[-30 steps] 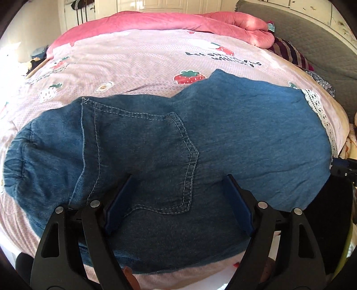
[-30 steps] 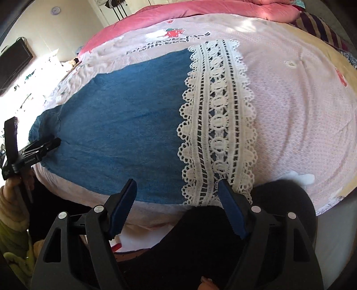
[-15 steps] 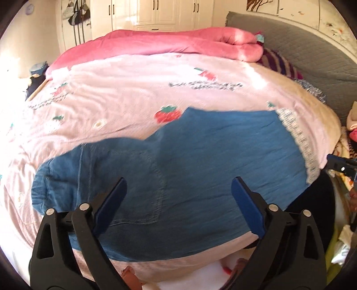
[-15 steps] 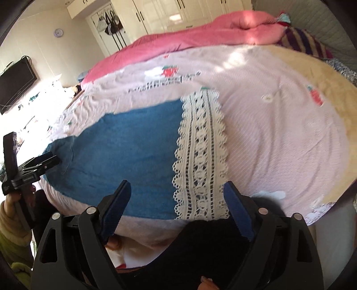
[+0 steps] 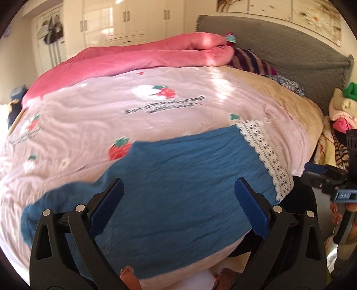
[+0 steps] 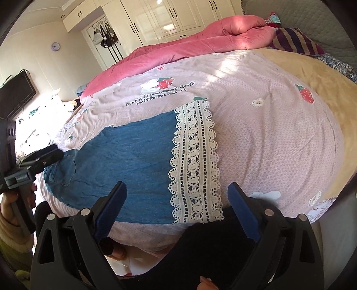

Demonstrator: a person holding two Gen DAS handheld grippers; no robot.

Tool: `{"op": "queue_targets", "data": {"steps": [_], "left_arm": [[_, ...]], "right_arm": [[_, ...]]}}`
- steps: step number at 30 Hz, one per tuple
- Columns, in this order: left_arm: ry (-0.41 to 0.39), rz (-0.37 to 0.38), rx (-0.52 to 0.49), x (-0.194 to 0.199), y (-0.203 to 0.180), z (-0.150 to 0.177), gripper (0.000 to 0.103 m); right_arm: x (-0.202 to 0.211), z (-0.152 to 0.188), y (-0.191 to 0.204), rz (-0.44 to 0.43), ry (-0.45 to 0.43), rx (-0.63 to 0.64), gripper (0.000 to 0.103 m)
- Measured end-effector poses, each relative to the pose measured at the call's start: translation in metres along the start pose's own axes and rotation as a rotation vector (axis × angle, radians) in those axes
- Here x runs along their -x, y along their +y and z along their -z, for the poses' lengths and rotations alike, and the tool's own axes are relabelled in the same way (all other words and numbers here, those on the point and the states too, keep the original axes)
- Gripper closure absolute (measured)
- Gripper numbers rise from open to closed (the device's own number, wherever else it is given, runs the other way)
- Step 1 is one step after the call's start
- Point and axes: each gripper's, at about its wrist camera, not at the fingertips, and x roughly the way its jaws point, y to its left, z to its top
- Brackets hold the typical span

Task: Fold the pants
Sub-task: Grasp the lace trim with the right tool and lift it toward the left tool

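Observation:
Blue denim pants [image 5: 178, 183] lie flat on the bed, folded lengthwise, with a white lace hem [image 5: 267, 154] at the right end. In the right wrist view the pants [image 6: 127, 165] and lace hem [image 6: 196, 165] lie just ahead. My left gripper [image 5: 178, 200] is open and empty, held above the pants near their waist end. My right gripper [image 6: 176, 200] is open and empty, above the near bed edge by the lace hem. Each gripper shows in the other's view: the right [image 5: 328, 180] and the left [image 6: 38, 160].
The bed has a pink strawberry-print cover [image 5: 156, 107] and a rolled pink quilt [image 5: 156, 58] at the far side. A grey headboard [image 5: 279, 44] and striped pillow [image 5: 252, 62] lie right. Clothes pile [image 5: 343, 111] beside the bed. Wardrobes [image 6: 178, 17] stand behind.
Both grippers have pulled back and risen away from the pants. More of the bed and room shows now. The pants lie unmoved.

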Motion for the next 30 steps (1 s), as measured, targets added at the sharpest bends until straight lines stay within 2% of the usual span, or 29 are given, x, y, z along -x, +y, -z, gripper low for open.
{"op": "queue_targets", "data": {"steps": [3,8,11,15,17,20,21,22,23,25,28,30], "left_arm": [[0.022,0.057,-0.041,-0.021,-0.016,-0.018,0.01],[0.095,0.192,-0.12,-0.077,-0.046,-0.051,0.01],[0.135,0.237,-0.182,-0.106,-0.062,-0.064,0.01],[0.149,0.28,-0.294,-0.132,-0.079,-0.075,0.01],[0.153,0.301,-0.309,-0.14,-0.082,-0.08,0.01],[0.173,0.335,-0.344,-0.159,-0.089,-0.087,0.01],[0.182,0.35,-0.345,-0.164,-0.089,-0.089,0.01],[0.199,0.376,-0.345,-0.17,-0.09,-0.091,0.01],[0.213,0.396,-0.348,-0.176,-0.09,-0.091,0.01],[0.226,0.423,-0.357,-0.189,-0.09,-0.095,0.01],[0.253,0.514,-0.362,-0.204,-0.092,-0.1,0.01],[0.262,0.556,-0.391,-0.208,-0.097,-0.101,0.017]], "right_arm": [[-0.007,0.0,-0.003,-0.013,0.008,-0.008,0.012],[-0.023,-0.001,-0.01,-0.021,0.037,-0.03,0.012],[-0.035,-0.002,-0.015,-0.032,0.057,-0.04,0.012],[-0.051,-0.002,-0.016,-0.057,0.096,-0.051,0.012],[-0.059,0.0,-0.014,-0.074,0.119,-0.043,0.013],[-0.063,0.005,-0.011,-0.044,0.117,-0.023,0.027],[-0.061,0.006,-0.012,-0.041,0.107,-0.028,0.039],[-0.058,0.007,-0.015,-0.066,0.096,-0.048,0.057],[-0.055,0.009,-0.018,-0.113,0.089,-0.076,0.062],[-0.051,0.012,-0.02,-0.166,0.081,-0.108,0.063],[-0.056,0.015,-0.026,-0.14,0.093,-0.136,0.058],[-0.06,0.018,-0.033,-0.155,0.101,-0.185,0.059]]}}
